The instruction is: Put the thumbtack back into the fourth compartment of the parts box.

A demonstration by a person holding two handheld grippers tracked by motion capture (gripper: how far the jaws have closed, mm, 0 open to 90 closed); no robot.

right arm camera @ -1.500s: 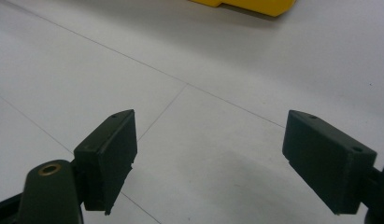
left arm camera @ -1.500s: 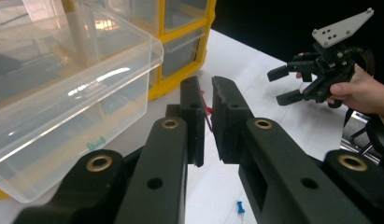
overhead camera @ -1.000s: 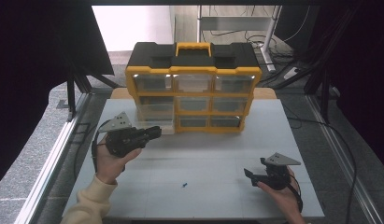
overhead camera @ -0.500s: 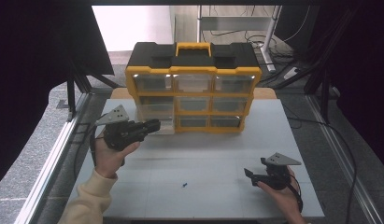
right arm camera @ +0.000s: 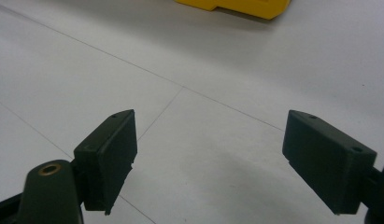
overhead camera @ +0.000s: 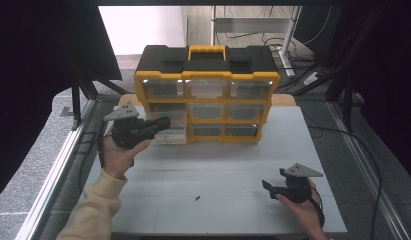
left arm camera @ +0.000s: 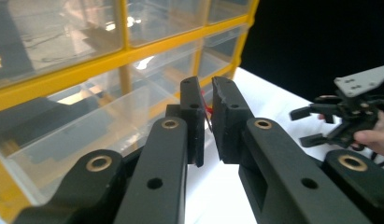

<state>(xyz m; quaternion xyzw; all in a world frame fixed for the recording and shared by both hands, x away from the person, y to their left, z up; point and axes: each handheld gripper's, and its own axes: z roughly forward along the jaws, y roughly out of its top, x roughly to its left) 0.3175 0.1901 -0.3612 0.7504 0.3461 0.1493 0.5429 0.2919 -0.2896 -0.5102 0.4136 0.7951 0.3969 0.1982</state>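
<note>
My left claw (overhead camera: 163, 123) is up at the bottom-left corner of the yellow-framed plastic organiser with clear drawers and a black lid (overhead camera: 207, 92), its jaws drawn nearly together on the thin front lip of a clear plastic drawer (overhead camera: 169, 134) that juts out from the lowest row. In the left gripper view the claw (left arm camera: 207, 122) has only a narrow slit between its pads, and something thin with a bit of red sits in that slit; I cannot tell more about it. My left hand (overhead camera: 118, 152) grips the tool from below, the cream sleeve (overhead camera: 93, 210) coming in from the near edge.

My right claw (overhead camera: 267, 187) rests low on the white tabletop (overhead camera: 213, 165), near the front right, well apart from the organiser. In the right gripper view the claw (right arm camera: 208, 163) has its jaws spread wide with nothing between them, only bare table and a yellow corner of the organiser (right arm camera: 236, 7) far ahead. My right hand (overhead camera: 300, 207) holds it from behind.

A small dark blue speck (overhead camera: 197, 198) lies on the table between my two hands.
</note>
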